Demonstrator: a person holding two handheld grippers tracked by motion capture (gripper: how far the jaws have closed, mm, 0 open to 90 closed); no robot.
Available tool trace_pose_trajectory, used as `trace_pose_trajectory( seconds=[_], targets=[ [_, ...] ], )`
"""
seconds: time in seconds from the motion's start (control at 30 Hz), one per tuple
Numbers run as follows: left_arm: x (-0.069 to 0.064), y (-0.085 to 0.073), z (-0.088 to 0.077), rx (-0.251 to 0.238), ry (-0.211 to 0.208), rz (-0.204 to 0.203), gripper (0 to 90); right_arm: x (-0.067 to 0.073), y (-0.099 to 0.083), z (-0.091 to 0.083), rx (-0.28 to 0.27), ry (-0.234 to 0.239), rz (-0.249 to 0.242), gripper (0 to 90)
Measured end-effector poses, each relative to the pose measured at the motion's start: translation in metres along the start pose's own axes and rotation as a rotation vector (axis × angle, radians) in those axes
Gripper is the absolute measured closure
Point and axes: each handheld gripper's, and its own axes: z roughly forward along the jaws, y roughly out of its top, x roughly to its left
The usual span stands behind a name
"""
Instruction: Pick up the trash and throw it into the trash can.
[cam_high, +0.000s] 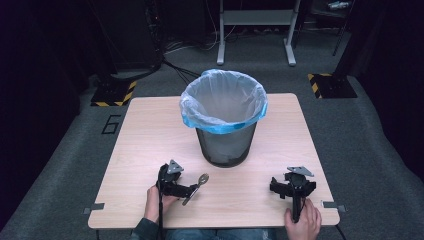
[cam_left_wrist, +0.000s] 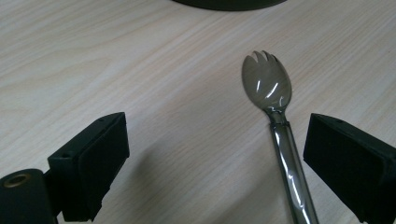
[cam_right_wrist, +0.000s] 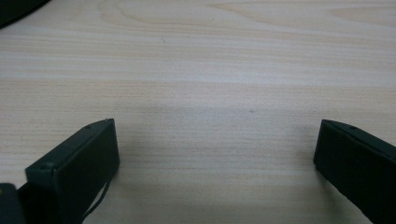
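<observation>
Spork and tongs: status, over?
Left tongs open around spork handle, not gripping. Right tongs open, empty. Spork flat on table; path clear.

spork (cam_high: 196, 188) on table (cam_high: 150, 150), before bin (cam_high: 223, 117), beside left tongs (cam_high: 192, 190)

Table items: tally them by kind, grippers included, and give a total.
Mesh bin with blue-rimmed liner: 1
Spork, lying on the table between the open jaws of the left gripper: 1
Grippers: 2, the left gripper and the right gripper, both open
Total: 4
</observation>
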Motion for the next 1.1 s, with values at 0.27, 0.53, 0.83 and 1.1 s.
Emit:
trace_pose_trajectory(
  seconds=[0.27, 0.53, 0.83, 1.1],
  targets=[
    [-0.010, 0.003, 0.008, 0.024, -0.005, 0.022, 6.4, 0.000, 0.000, 0.000, 0.000, 0.000, 0.000, 0.0],
    [-0.016, 0.004, 0.014, 0.039, -0.004, 0.037, 6.9, 0.000, 0.000, 0.000, 0.000, 0.000, 0.000, 0.0],
    [-0.028, 0.002, 0.008, -0.004, -0.041, 0.099, 50.6, 0.000, 0.000, 0.000, 0.000, 0.000, 0.000, 0.0],
    [-0.026, 0.000, 0.010, -0.052, -0.061, 0.023, 78.9, 0.000, 0.000, 0.000, 0.000, 0.000, 0.000, 0.0]
  ],
)
